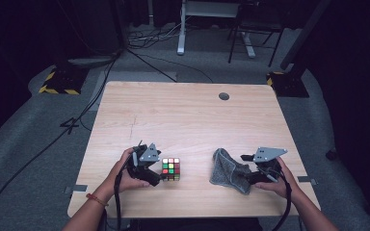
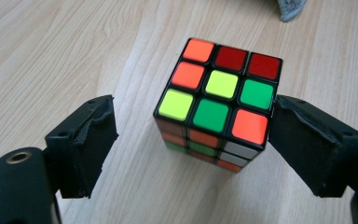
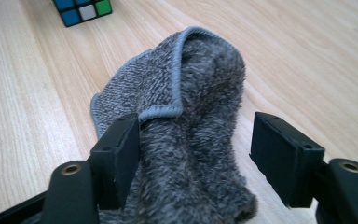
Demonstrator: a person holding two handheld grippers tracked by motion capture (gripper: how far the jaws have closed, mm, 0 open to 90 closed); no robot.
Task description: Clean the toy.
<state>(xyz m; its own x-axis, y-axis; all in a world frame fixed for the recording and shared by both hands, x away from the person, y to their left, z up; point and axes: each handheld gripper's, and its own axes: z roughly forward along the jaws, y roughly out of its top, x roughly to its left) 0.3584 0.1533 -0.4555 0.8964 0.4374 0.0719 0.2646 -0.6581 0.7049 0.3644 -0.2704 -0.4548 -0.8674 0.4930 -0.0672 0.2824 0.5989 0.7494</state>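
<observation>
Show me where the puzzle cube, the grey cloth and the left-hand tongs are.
puzzle cube (image 2: 219, 84): left gripper view, on the yellow middle tile of its top face.
grey cloth (image 3: 200, 135): right gripper view, on its fuzzy bunched middle.
left tongs (image 2: 191, 144): left gripper view, midway between the two open black tips.

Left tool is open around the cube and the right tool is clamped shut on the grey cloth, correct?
Not quite. The right tool is open: in the right gripper view a clear gap separates one jaw from the grey cloth. The left tool is indeed open around the cube.
</observation>
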